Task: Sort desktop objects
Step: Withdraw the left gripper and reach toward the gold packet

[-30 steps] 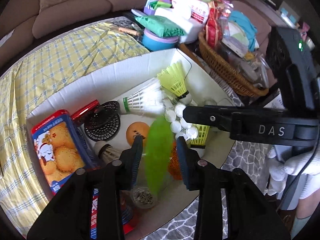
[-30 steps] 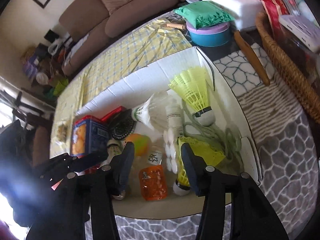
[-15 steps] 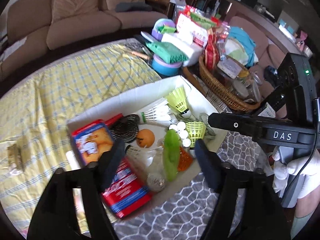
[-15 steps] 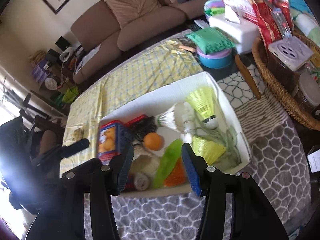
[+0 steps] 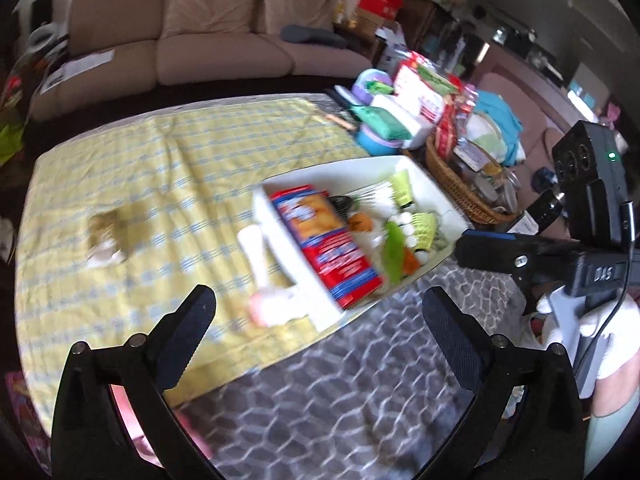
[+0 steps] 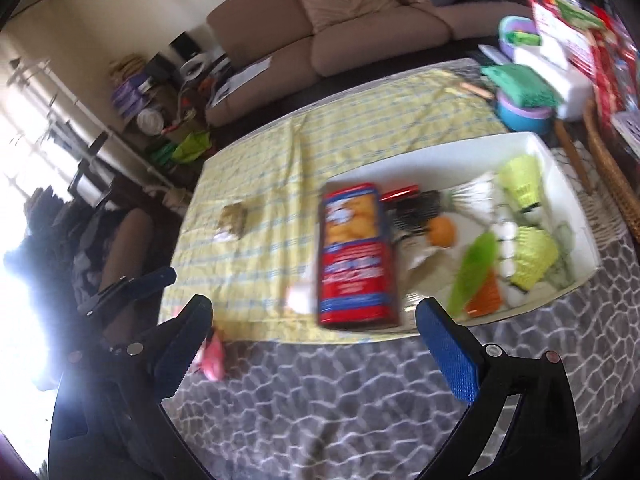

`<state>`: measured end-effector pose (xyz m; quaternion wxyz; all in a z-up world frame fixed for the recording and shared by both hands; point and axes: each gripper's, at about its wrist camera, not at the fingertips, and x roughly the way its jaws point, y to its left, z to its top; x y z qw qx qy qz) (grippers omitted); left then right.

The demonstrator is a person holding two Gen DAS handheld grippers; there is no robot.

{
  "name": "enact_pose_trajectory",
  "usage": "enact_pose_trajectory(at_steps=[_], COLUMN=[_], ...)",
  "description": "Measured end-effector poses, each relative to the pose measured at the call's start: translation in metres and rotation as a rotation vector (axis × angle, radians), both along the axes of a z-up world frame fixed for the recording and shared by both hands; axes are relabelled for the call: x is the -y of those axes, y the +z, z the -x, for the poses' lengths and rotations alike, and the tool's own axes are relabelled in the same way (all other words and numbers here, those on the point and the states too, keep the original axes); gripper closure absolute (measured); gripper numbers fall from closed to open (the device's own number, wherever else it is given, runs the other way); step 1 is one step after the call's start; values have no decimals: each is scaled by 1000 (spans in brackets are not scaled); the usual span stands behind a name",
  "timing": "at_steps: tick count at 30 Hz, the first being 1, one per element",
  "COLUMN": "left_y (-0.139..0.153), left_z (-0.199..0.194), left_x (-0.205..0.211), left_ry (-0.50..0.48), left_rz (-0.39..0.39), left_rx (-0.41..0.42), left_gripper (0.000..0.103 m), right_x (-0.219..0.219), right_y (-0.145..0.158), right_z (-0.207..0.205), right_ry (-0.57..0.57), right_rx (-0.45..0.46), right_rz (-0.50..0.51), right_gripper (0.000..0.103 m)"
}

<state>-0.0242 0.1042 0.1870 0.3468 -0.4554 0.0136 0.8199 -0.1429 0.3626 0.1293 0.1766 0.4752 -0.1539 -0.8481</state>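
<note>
A white box (image 5: 288, 264) (image 6: 460, 152) on the table holds a red and blue biscuit box (image 5: 324, 248) (image 6: 356, 256), yellow shuttlecocks (image 6: 520, 180), a white shuttlecock (image 6: 476, 196), an orange ball (image 6: 442, 230), a green flat piece (image 5: 394, 250) (image 6: 472, 272) and an orange packet (image 6: 486, 296). My left gripper (image 5: 320, 336) is open and empty, well back from the box. My right gripper (image 6: 314, 344) is open and empty, also held back above the grey patterned mat (image 6: 340, 392). The right gripper's body shows in the left wrist view (image 5: 560, 256).
A yellow checked cloth (image 5: 160, 184) covers the left of the table, with a brownish packet (image 5: 108, 232) on it. A white and pink object (image 5: 264, 276) lies beside the box. A wicker basket (image 5: 456, 188), blue tub (image 6: 520, 110) and snack packs crowd the right. A sofa (image 5: 200, 40) stands behind.
Both grippers have pulled up and back from the box and opened wide. The green piece that was between the left fingers now lies in the box.
</note>
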Motion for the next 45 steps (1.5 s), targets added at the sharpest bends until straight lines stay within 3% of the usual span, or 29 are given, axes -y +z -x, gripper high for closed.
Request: enact_pose_trajectory(at_steps=[11,17,21,28,35,41,45], left_y=[-46,-59,-63,-77,-88,-99,-116], left_z=[0,3,8,22,44,91,133], left_x=[170,214,227,231,220,174,132], left_ry=[222,293,313,326,322,287,248], left_rz=[38,116,117,103,78,91,156], left_rx=[46,-10,-12,15,24,7,12], left_gripper=[0,0,0,0,0,0,0], right_x=[116,167,189,208,205,192,180], right_y=[-16,-39,-51,-67,-79,-76,-70], right_z=[-19,-16,-8,1,12,13,12], right_ry=[157,205,216,208,182,172,192], right_rx=[-16,-9,-3,-21,-79,-190,-252], right_rz=[-15,-26,-55,-148,-164,-188,-202], right_gripper=[0,0,0,0,0,0,0])
